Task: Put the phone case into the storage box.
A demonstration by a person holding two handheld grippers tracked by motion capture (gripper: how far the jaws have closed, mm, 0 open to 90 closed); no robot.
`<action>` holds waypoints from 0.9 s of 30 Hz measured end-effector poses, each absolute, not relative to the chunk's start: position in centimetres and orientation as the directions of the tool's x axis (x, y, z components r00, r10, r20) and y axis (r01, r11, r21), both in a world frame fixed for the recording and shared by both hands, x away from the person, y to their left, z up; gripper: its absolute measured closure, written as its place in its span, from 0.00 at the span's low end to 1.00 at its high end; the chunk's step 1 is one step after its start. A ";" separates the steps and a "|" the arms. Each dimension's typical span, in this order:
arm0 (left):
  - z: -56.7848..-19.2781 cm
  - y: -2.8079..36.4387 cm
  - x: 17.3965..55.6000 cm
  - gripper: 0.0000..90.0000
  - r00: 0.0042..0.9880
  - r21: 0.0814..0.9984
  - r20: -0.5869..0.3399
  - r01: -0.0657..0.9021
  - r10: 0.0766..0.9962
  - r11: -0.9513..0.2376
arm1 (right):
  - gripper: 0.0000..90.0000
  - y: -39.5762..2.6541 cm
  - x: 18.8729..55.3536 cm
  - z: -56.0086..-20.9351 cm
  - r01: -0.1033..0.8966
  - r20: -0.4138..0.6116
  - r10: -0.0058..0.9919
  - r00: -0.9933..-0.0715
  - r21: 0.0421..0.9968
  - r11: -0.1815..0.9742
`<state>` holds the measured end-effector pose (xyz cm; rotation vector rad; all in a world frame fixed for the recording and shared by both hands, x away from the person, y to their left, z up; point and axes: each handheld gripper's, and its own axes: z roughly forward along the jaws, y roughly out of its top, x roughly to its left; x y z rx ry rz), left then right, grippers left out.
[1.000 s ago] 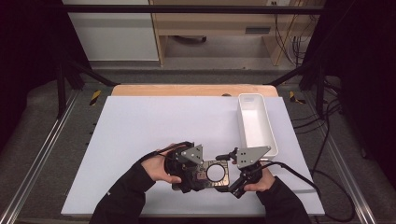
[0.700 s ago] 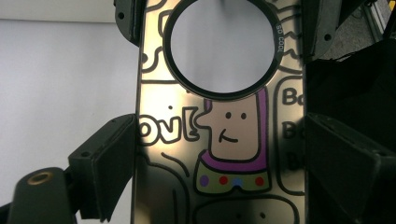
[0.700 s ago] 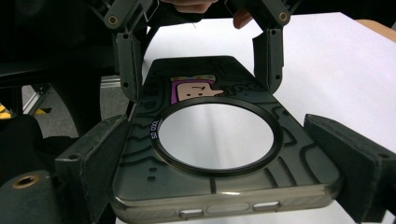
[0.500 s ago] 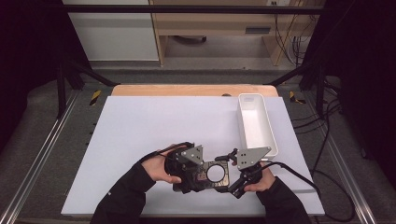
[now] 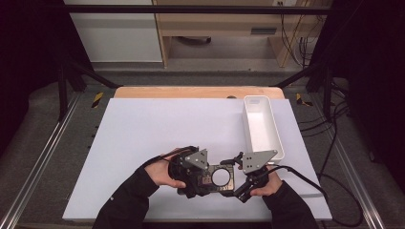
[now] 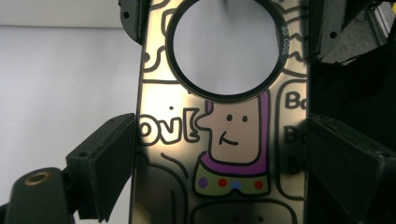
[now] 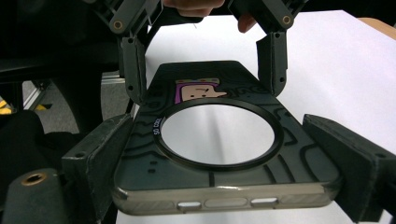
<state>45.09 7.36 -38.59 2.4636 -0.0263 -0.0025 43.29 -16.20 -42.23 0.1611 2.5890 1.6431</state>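
Observation:
A dark translucent phone case (image 5: 216,179) with cartoon drawings and a black ring hangs just above the near middle of the white table, held from both ends. My left gripper (image 5: 193,175) comes in from the left. In the left gripper view its jaws sit against the two long sides of the case (image 6: 224,140). My right gripper (image 5: 240,185) comes in from the right. In the right gripper view its jaws press on both sides of the case (image 7: 219,140) near the end with the slots, and the left gripper's fingers (image 7: 131,65) clamp the far end.
A white rectangular tray (image 5: 246,125) stands at the right of the white table top (image 5: 157,129), just beyond the right gripper. A black cable (image 5: 310,179) trails off to the right. Metal rails and dark frame posts border the table.

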 end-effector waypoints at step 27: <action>-39.1 10.9 44.5 0.01 0.993 0.639 0.043 0.058 0.111 -0.767 | 0.14 -17.2 43.7 -40.1 0.105 0.019 0.161 -0.987 0.829 0.549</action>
